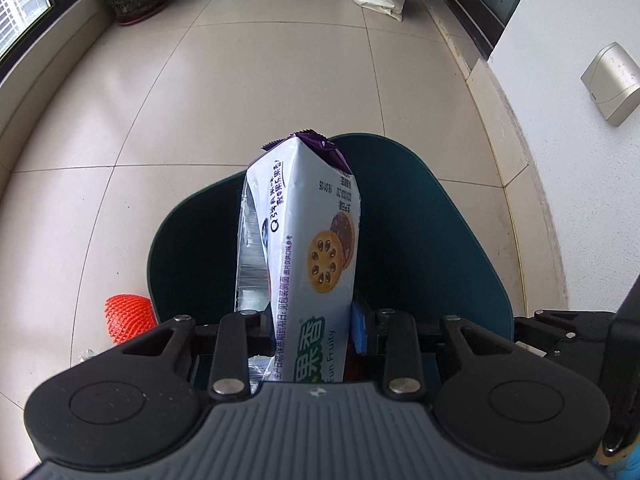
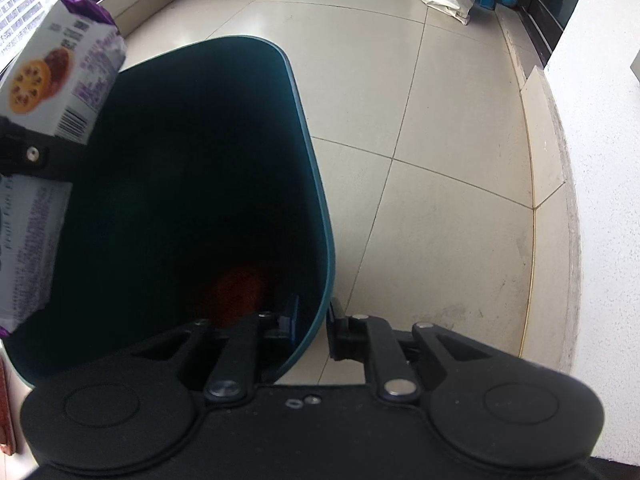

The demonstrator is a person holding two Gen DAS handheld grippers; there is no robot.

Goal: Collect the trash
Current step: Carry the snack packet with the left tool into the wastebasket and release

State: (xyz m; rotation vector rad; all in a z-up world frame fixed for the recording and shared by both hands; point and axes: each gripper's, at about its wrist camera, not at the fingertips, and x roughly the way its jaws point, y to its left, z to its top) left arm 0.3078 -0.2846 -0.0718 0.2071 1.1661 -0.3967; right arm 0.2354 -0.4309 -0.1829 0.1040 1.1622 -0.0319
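Biscuit wrapper (image 1: 304,240), white with a purple crimped end and printed fruit biscuits, stands up between the jaws of the left tool (image 1: 308,320), which is clenched on its lower part; in the left wrist view it sits right over the dark teal trash bin (image 1: 420,216), and the right wrist view shows the same wrapper (image 2: 60,80) at the bin's far left edge, above the opening. The right tool (image 2: 310,320) is clamped on the bin's rim (image 2: 320,280), one finger inside the wall and one outside, so the bin is held steady. Something orange lies dimly at the bin's bottom (image 2: 240,296), and an orange foam fruit net (image 1: 128,316) lies on the tiled floor (image 1: 240,80) just beside the bin's left side. To finish this step well, I would carry the wrapper further toward the middle of the opening before letting go, since a light, crumpled pack could catch the rim or drift out. Keep the right grip firm so the bin does not tip. The net on the floor looks like the next piece to collect.
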